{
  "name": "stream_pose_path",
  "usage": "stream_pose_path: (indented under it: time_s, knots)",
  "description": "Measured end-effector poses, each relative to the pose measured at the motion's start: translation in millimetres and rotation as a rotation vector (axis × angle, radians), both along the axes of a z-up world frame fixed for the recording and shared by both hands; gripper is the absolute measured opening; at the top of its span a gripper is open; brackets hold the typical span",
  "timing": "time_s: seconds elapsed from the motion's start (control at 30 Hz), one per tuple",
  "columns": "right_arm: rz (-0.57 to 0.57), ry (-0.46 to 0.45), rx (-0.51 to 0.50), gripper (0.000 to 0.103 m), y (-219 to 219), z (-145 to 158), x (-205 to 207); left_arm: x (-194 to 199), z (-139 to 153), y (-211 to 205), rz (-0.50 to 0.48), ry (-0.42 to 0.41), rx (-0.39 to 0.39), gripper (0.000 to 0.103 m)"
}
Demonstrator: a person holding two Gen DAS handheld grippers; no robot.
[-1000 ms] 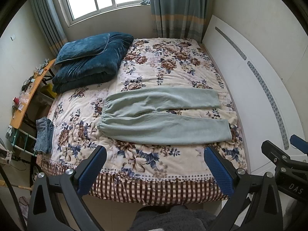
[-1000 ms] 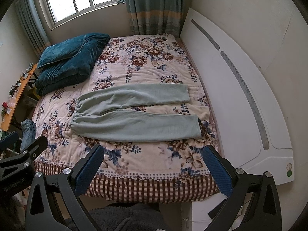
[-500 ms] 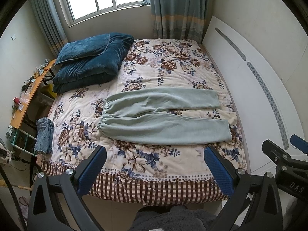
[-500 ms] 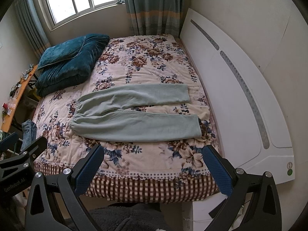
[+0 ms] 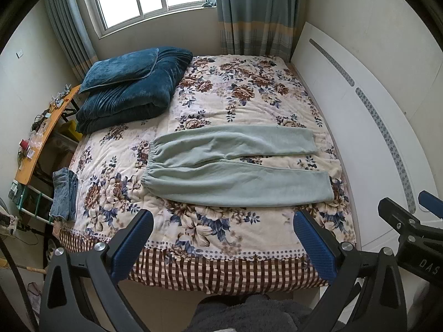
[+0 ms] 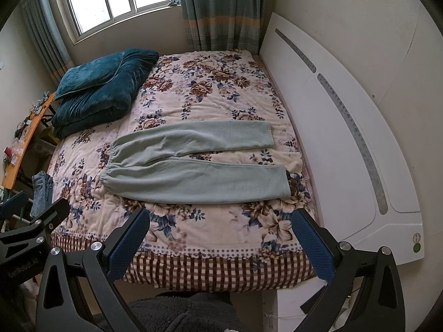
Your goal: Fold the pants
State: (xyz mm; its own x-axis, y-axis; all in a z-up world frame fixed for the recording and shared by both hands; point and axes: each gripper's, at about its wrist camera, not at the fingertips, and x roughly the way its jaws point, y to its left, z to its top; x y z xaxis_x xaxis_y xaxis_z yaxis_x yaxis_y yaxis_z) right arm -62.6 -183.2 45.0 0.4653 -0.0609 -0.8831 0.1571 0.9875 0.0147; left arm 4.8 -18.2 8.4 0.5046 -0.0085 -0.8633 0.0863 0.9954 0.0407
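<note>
The pants (image 5: 232, 166) lie flat on the bed (image 5: 221, 238), spread across its near half, well apart from both grippers. Their long axis runs left to right: the waistband (image 5: 149, 163) points toward the left side of the bed, and the two leg cuffs point toward the white headboard (image 5: 360, 127) on the right. The legs are parted in a narrow V, one farther and one nearer the foot edge.

The left gripper (image 5: 221, 238) hovers above the foot edge of the bed, jaws spread wide and empty. From its view, the nearer leg lies directly ahead, beyond the fingertips. The right gripper (image 6: 218, 235) is held level beside it, jaws likewise spread wide and holding nothing. Both aim forward and slightly down at the bedspread.

Judgement: no fold is started. The left gripper is nearer the waistband; the right gripper is nearer the cuffs (image 6: 285, 179). The coming move probably calls for reaching forward to the nearer leg, one gripper at each end.

A folded blue blanket (image 5: 130, 88) sits at the far left corner, clear of the work.
</note>
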Motion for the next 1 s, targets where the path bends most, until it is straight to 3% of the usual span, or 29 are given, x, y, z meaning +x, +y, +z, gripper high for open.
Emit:
stream_pose_path:
  time_s: [0.37, 0.63, 0.77, 0.83, 1.0]
  knots:
    - [-0.005, 0.007, 0.009, 0.103, 6, -3, -4, -1, -4, 6, -0.001, 0.008, -0.005, 0.103]
    - [-0.062, 0.017, -0.002, 0.103, 12, -21, 17, 37, -38, 28, 0.044, -0.028, 0.039, 0.103]
    - [-0.113, 0.051, 0.003, 0.103, 11, -66, 40, 67, -70, 42, 0.062, -0.002, 0.054, 0.103]
    - [-0.134, 0.068, 0.019, 0.103, 8, -93, 55, 87, -101, 50, 0.071, 0.041, 0.066, 0.103]
    - [-0.193, 0.176, 0.037, 0.103, -2, -193, 101, 128, -182, 59, 0.101, 0.173, 0.091, 0.103]
